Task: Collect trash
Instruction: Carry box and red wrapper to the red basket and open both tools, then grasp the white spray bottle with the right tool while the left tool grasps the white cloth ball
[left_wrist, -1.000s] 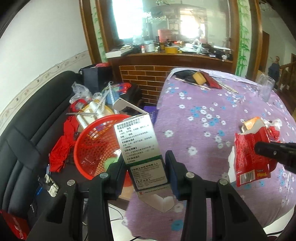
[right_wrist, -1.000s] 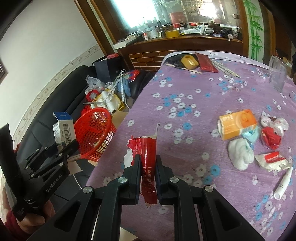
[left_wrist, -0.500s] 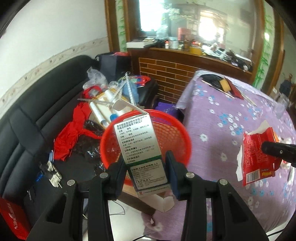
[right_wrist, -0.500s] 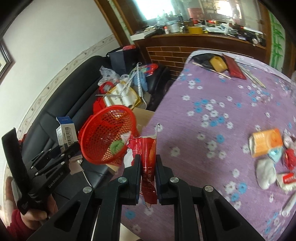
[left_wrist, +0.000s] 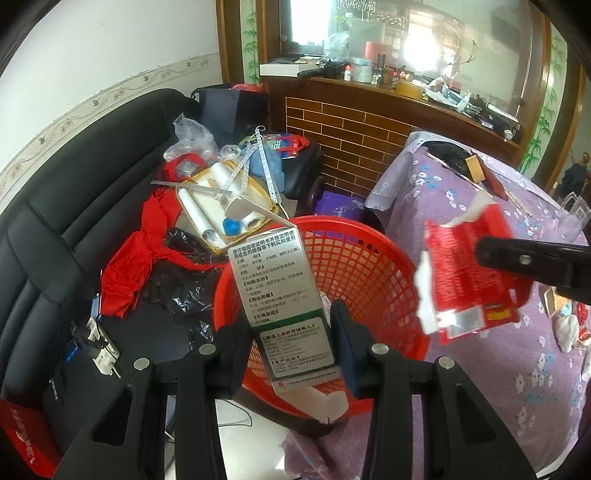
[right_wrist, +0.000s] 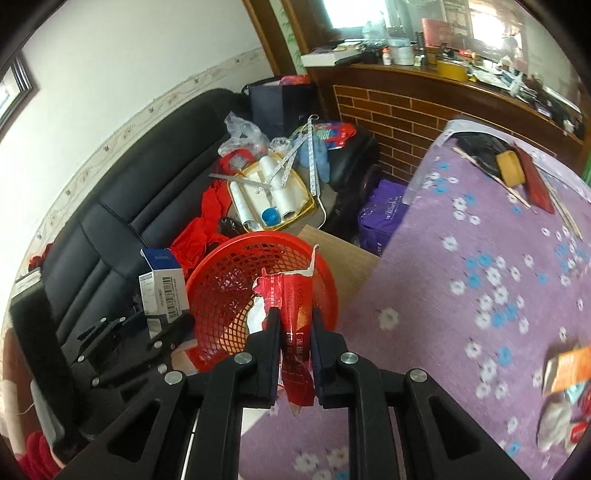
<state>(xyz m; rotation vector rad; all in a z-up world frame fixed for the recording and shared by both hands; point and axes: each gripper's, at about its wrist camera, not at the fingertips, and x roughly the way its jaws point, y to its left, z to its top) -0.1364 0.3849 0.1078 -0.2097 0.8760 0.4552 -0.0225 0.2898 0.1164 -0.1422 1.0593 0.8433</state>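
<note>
My left gripper (left_wrist: 291, 332) is shut on a white medicine box (left_wrist: 280, 291) and holds it over the near rim of the red mesh basket (left_wrist: 369, 266). The box also shows in the right wrist view (right_wrist: 162, 291), left of the basket (right_wrist: 229, 280). My right gripper (right_wrist: 293, 325) is shut on a torn red wrapper (right_wrist: 291, 295) and holds it over the basket's right side. The wrapper also shows in the left wrist view (left_wrist: 469, 280). More trash (right_wrist: 565, 391) lies on the purple flowered tablecloth (right_wrist: 480, 258) at the far right.
A black sofa (left_wrist: 55, 229) to the left holds red cloth (left_wrist: 129, 266), black plastic and a yellow tray of rolls (left_wrist: 221, 206). A brick-faced wooden counter (left_wrist: 369, 125) stands behind. A purple bag (right_wrist: 384, 214) sits on the floor by the table.
Both grippers have moved left, off the table and toward the basket. The box and the wrapper now hang over the basket. Both stay shut on their loads.
</note>
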